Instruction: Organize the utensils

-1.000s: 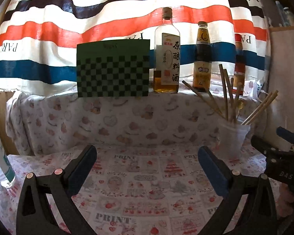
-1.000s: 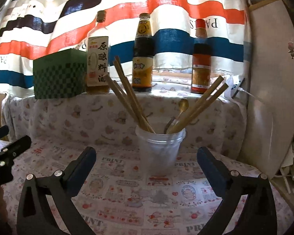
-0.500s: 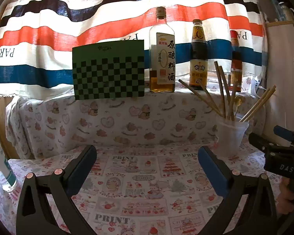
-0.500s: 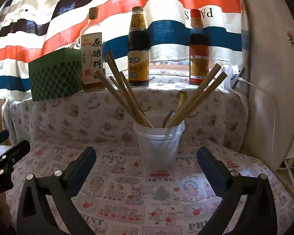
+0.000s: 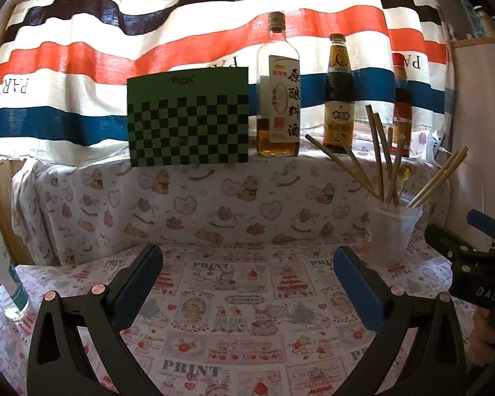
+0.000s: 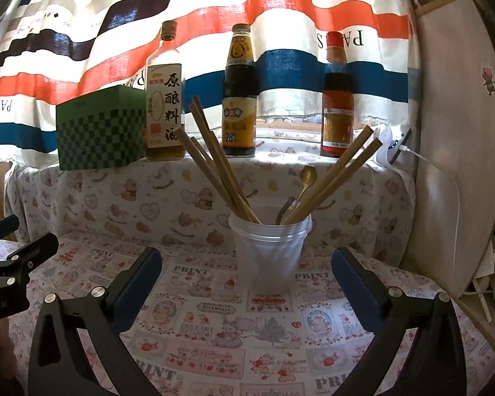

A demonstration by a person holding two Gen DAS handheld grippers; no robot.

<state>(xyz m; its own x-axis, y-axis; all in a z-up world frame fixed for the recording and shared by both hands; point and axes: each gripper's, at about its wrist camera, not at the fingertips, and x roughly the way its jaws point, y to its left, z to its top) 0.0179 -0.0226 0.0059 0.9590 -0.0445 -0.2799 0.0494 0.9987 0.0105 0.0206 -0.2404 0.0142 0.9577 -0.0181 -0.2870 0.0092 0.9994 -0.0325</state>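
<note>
- The cup [image 6: 270, 253], a clear plastic one, stands on the printed cloth [image 6: 214, 326] straight ahead of the right gripper [image 6: 247, 277], whose jaws are spread wide with nothing between them.
- The chopsticks [image 6: 221, 171] lean in two bunches out of the cup, one to each side, and a gold spoon [image 6: 305, 181] stands among them with a darker handle beside it that cannot be made out.
- Over the last second the cup has slid lower in the right wrist view while staying centred, and the bottles behind have dropped with it; this reads as the right gripper lifting or tilting up a little rather than closing in.
- In the left wrist view the cup [image 5: 392, 231] sits far to the right, and the left gripper [image 5: 247, 277] is also wide open and empty, facing bare cloth.
- That view has likewise shifted: the green box [image 5: 188, 117] and the bottles [image 5: 279, 99] now sit lower and farther right than a second ago.
- The right gripper shows at the right edge of the left view, apart from the cup.
- Judged from this, the utensils are already gathered in the cup and neither gripper carries anything, so either the sorting is nearly done or a utensil is about to be drawn out.
- A pull on one chopstick could tip the light cup.
</note>
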